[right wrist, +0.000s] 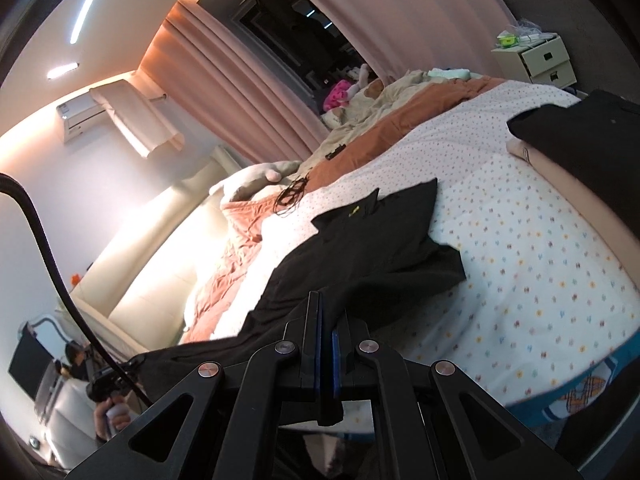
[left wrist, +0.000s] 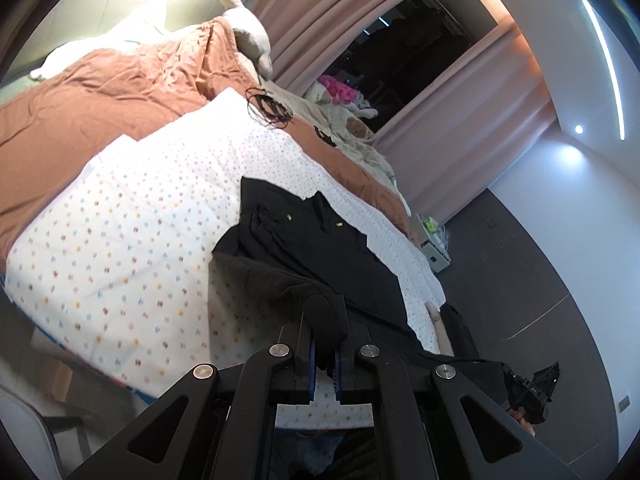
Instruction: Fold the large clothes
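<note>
The black garment (left wrist: 320, 248) lies spread on the bed's dotted white sheet (left wrist: 120, 240), running from the middle of my left wrist view down to the lower centre. There my left hand-held gripper (left wrist: 325, 344) has its jaws pinched nearly together on a bunched edge of the cloth, which drapes over the fingertips. The garment's far end, with two small yellow marks, points toward the upper middle of the frame. A rust-coloured blanket (left wrist: 100, 92) fills the upper left, with a pale plush toy (left wrist: 248, 32) above it and pink curtains (left wrist: 320, 12) along the top. A tangle of thin black cord (left wrist: 268, 110) sits where the sheet meets the blanket. At the lower right edge I see my other hand-held gripper, small and dark, with the cloth stretched toward it.

In my right wrist view, the black garment (right wrist: 360, 248) crosses the centre of the frame, from the middle down to the lower centre. My right hand-held gripper (right wrist: 326, 332) is clamped narrow on a fold of it, blue pads pressed against the fabric. The dotted white sheet (right wrist: 520, 240) fills the right half. A folded dark stack (right wrist: 580, 148) rests at the right edge, a small drawer unit (right wrist: 536, 60) sits at the upper right, and my left hand-held gripper (right wrist: 108, 384) shows at the lower left.
</note>
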`<state>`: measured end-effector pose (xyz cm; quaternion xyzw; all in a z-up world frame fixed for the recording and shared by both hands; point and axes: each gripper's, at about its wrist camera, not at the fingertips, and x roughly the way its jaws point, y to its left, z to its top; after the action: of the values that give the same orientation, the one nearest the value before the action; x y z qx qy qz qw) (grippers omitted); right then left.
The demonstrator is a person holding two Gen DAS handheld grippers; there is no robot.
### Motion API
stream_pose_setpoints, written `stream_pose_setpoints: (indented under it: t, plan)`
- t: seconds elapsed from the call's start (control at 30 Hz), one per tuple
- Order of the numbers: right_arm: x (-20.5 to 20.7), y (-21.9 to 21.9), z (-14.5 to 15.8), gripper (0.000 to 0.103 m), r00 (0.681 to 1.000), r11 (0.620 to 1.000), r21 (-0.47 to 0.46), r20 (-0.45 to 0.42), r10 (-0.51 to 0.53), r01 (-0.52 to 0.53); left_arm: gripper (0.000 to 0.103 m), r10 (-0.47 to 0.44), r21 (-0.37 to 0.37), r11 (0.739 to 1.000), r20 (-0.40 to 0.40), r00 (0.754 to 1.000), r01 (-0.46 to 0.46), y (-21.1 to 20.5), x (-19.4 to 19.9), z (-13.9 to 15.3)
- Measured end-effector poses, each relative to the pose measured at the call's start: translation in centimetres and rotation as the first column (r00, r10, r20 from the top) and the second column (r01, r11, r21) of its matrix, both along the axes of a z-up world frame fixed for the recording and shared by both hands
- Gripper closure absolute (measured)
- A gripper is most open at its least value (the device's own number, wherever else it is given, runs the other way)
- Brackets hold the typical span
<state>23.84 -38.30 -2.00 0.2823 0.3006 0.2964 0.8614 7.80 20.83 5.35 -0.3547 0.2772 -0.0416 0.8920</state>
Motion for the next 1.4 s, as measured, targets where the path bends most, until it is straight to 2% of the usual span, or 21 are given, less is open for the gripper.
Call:
stream_pose_setpoints:
  t: [0.2,0.43,0.7,0.9,1.1,1.4]
  plan:
    - [3.4,0.5,2.3,0.099,0.999,1.0,-0.002,0.033,0.001,-0.001,0.097,0.0,0.03,1.0,0.055,0.998,-0.002,0.5,3.9,2.8]
    - [9.8,2.1,7.0,0.099,0.994,1.0,-0.029,0.108,0.005,-0.002,0.097,0.003,0.076,0.997,0.123,0.992,-0.012,1.5,9.6,6.7]
    - [17.9,4.7,9.9,0.099,0.992,0.996,-0.084,0.126,-0.006,0.017,0.097,0.002,0.148,0.989,0.121,0.993,-0.02,3.1,18.3,9.1]
    - [22.8,6.6,9.9,0.099,0.992,0.987,-0.152,0.125,-0.027,0.046,0.097,0.017,0.186,0.982,0.08,0.997,-0.032,4.5,24.5,8.0]
    - [28.1,8.2,8.2,0.099,0.993,0.974,-0.215,0.108,-0.043,0.066,0.097,0.025,0.197,0.98,0.015,1.0,-0.028,5.6,30.1,6.0]
    - [35.1,10.7,4.3,0.099,0.996,0.951,-0.298,0.062,-0.065,0.081,0.097,0.063,0.192,0.98,-0.082,0.995,-0.047,6.9,37.8,0.7]
